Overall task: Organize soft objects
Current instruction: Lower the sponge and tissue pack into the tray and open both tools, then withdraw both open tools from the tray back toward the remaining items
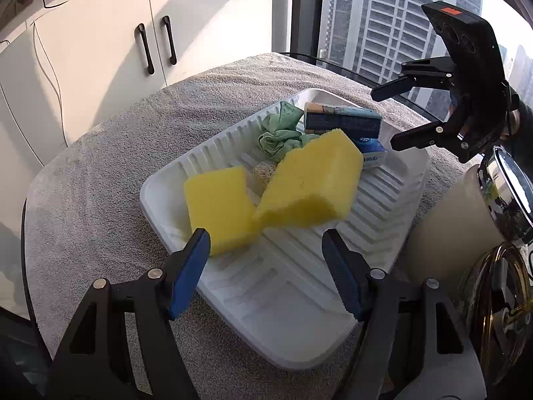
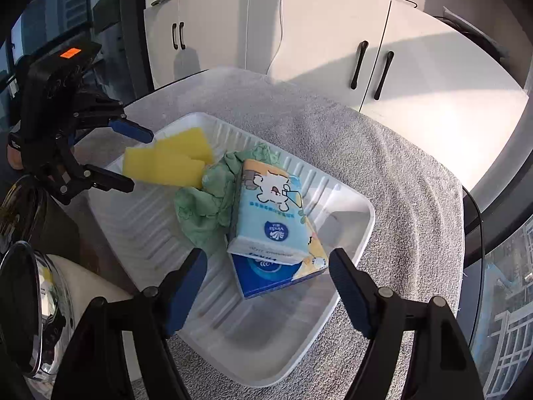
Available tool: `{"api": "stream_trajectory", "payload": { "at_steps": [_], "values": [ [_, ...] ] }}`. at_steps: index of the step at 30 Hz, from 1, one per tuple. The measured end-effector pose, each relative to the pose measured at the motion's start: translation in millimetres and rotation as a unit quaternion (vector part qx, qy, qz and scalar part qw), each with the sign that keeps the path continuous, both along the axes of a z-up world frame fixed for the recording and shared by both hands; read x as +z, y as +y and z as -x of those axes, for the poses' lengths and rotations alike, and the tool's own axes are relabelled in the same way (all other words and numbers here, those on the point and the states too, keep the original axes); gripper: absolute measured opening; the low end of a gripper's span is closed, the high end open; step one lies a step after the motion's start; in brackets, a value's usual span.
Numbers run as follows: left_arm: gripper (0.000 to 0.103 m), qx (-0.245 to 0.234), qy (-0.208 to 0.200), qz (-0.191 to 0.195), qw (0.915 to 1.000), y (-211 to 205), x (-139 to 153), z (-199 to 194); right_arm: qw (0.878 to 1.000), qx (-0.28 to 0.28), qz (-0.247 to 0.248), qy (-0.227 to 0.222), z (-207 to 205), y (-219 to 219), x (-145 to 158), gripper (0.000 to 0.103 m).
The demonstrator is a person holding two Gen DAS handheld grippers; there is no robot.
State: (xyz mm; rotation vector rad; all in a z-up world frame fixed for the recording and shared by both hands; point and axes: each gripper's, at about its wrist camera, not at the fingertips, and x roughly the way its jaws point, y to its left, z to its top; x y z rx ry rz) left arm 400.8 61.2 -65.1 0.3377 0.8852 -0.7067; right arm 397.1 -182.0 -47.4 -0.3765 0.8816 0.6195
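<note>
Two yellow sponges [image 1: 266, 196] lie in the white ridged tray [image 1: 299, 283] on the towel-covered desk [image 1: 100, 166], just ahead of the left claw [image 1: 266, 243], the upper one slanting away to the right. Two tissue packs [image 2: 273, 230], stacked, sit just ahead of the right claw [image 2: 266, 263], long axes running away from it; one green cloth [image 2: 206, 206] lies between. Both claws stand open, holding nothing.

Two yellow sponges [image 1: 263, 200], a pale green cloth [image 2: 206, 206], and tissue packs [image 2: 273, 220] (light blue with a cartoon bear, over dark blue) fill the white ribbed tray [image 2: 253, 343] on grey towelling [image 1: 100, 173].
</note>
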Motion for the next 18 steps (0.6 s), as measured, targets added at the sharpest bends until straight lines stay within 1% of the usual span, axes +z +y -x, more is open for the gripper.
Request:
{"api": "stream_trajectory", "payload": {
  "at_steps": [4,8,10,13,15,17,18],
  "values": [
    [0.068,0.014,-0.003,0.003,0.9999,9.9,4.1,1.7,1.0,-0.013,-0.007,0.0,3.4,-7.8,4.2,0.078],
    [0.068,0.032,-0.006,0.015,0.9993,21.2,8.1,4.7,1.0,-0.025,-0.016,0.0,8.9,-14.5,6.5,0.078],
    [0.072,0.043,-0.009,0.016,0.9989,25.3,7.8,7.6,0.999,-0.028,-0.017,-0.002,13.4,-16.5,7.4,0.078],
    [0.072,0.058,-0.01,0.015,0.9982,31.0,5.9,11.1,0.999,-0.034,-0.016,-0.004,17.4,-18.8,8.7,0.078],
    [0.073,0.07,-0.009,0.023,0.9973,36.0,5.9,12.7,0.999,-0.038,-0.019,-0.003,18.8,-20.5,10.4,0.078],
    [0.085,0.085,-0.015,0.031,0.9958,41.0,8.1,14.0,0.999,-0.041,-0.019,-0.005,20.2,-20.8,12.8,0.08],
    [0.094,0.092,-0.018,0.039,0.9948,43.6,10.1,14.7,0.999,-0.043,-0.019,-0.007,21.0,-20.7,14.1,0.082]
  ]
}}
